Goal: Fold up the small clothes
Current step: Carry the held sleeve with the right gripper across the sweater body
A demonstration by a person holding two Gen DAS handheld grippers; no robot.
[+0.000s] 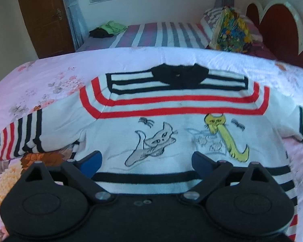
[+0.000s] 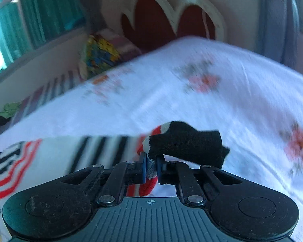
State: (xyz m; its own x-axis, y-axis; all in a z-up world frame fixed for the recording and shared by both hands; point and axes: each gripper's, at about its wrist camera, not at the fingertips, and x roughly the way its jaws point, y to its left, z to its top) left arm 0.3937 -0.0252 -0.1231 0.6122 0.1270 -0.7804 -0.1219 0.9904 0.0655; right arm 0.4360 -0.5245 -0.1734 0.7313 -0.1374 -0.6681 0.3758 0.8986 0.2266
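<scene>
Your left tool (image 1: 146, 159) hovers over the sweater's (image 1: 171, 125) lower front, tilted downward, blue fingers (image 1: 93, 162) spread wide and gripping nothing. Your right tool (image 2: 151, 168), at the sweater's outer end, pinches its sleeve cuff (image 2: 183, 143).

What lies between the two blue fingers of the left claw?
In the left wrist view, the open left claw frames only the white sweater: its drawn grey cat and a black hem stripe. The fingers do not pinch it.

Both grippers, left gripper (image 1: 146, 160) and right gripper (image 2: 151, 168), are black with blue-padded jaws and silver screws.
</scene>
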